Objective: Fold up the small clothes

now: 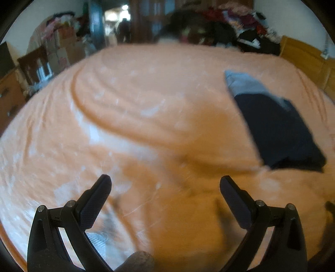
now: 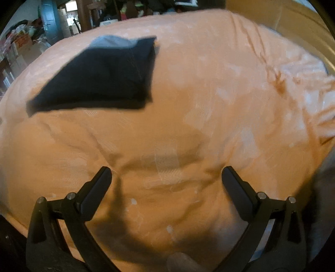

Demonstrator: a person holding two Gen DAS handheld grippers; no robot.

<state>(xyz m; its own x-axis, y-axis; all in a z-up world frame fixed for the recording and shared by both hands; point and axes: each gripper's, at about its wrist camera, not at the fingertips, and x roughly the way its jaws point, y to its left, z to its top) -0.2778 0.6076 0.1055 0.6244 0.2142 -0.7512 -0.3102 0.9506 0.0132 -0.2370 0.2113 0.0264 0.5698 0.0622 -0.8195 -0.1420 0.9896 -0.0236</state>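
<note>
A small dark navy garment [image 1: 278,129] lies folded into a compact, roughly rectangular pad on the peach bedspread [image 1: 146,100], with a pale grey-blue band showing at its far end. Its long axis runs from the near edge of the bed toward the far edge, grey end farthest, slightly skewed. The left claw [image 1: 165,182] and the right claw [image 2: 166,173] both stand wide apart, holding nothing, above bare bedspread near the near edge.

Warm, dim indoor light, both fisheye views smeared by motion blur, orange bedspread [image 1: 146,94] soft and streaky, dark shadows pooled near the lower edge, bright doorway [image 1: 117,14] glowing far back, black vignette curving the corners.
</note>
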